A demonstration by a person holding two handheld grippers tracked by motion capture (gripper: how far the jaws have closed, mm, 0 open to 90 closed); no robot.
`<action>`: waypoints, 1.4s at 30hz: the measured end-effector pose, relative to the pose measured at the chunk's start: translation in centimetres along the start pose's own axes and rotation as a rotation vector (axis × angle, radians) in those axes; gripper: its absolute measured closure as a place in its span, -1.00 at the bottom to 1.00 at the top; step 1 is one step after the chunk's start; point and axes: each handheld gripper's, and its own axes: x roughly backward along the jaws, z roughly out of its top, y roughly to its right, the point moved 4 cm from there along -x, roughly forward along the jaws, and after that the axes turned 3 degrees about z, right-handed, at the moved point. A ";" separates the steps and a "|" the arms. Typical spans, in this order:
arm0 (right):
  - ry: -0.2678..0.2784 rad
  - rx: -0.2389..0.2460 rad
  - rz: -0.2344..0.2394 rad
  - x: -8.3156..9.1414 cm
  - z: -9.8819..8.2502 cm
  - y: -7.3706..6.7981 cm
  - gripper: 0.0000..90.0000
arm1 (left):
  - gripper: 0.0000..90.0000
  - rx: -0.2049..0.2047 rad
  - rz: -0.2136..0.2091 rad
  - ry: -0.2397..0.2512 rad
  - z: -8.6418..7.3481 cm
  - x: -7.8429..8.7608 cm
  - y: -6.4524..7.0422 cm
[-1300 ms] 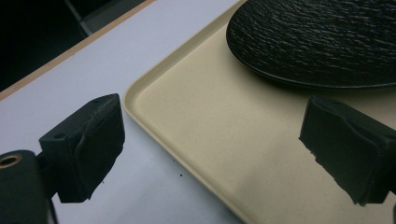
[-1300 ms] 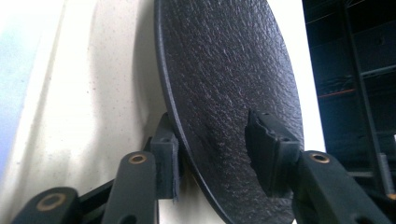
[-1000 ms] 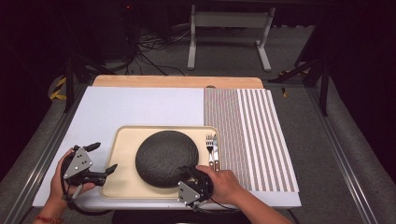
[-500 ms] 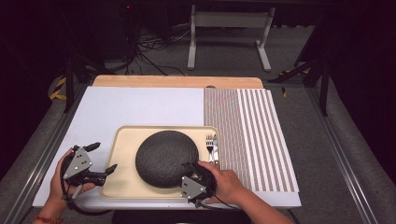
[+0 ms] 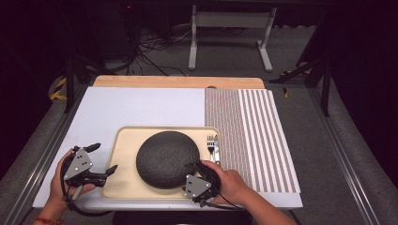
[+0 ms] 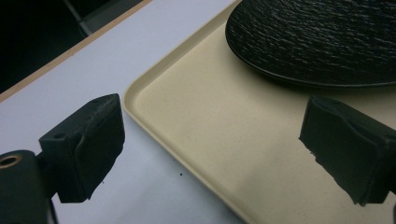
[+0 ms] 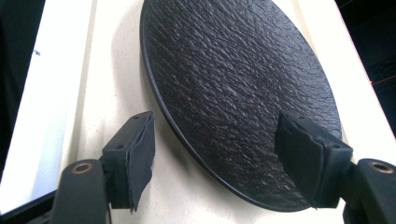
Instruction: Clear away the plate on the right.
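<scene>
Black rough-textured plate [image 5: 167, 159], cream speckled tray [image 5: 123, 161], silver fork [image 5: 210, 145], white mat [image 5: 141, 108], brown-and-white striped cloth [image 5: 253, 131], black jaws, grey gripper plates, pale wood board [image 5: 178, 82]

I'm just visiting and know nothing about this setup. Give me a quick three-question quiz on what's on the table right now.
1. True or false: the black plate lies on the beige tray.
2. What lies on the tray to the right of the plate? A) a cup B) fork and knife C) a sponge
3. Are the right gripper's jaws clamped on the plate?

Key:
1. True.
2. B, the fork and knife.
3. No. They have just been opening; in the right gripper view the plate's rim sits between them unpressed.
</scene>
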 end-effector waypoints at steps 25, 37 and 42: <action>0.077 -0.146 -0.073 1.7 -0.5 2.6 -0.46 | -0.83 0.000 -0.004 0.001 0.0 0.0 0.0; 0.087 -0.201 -0.137 2.1 -0.9 3.7 -0.48 | -0.83 -0.004 -0.005 0.001 0.1 -0.1 0.1; 0.089 -0.226 -0.154 2.4 -1.1 4.2 -0.49 | -0.83 -0.001 -0.006 0.000 0.0 0.0 0.1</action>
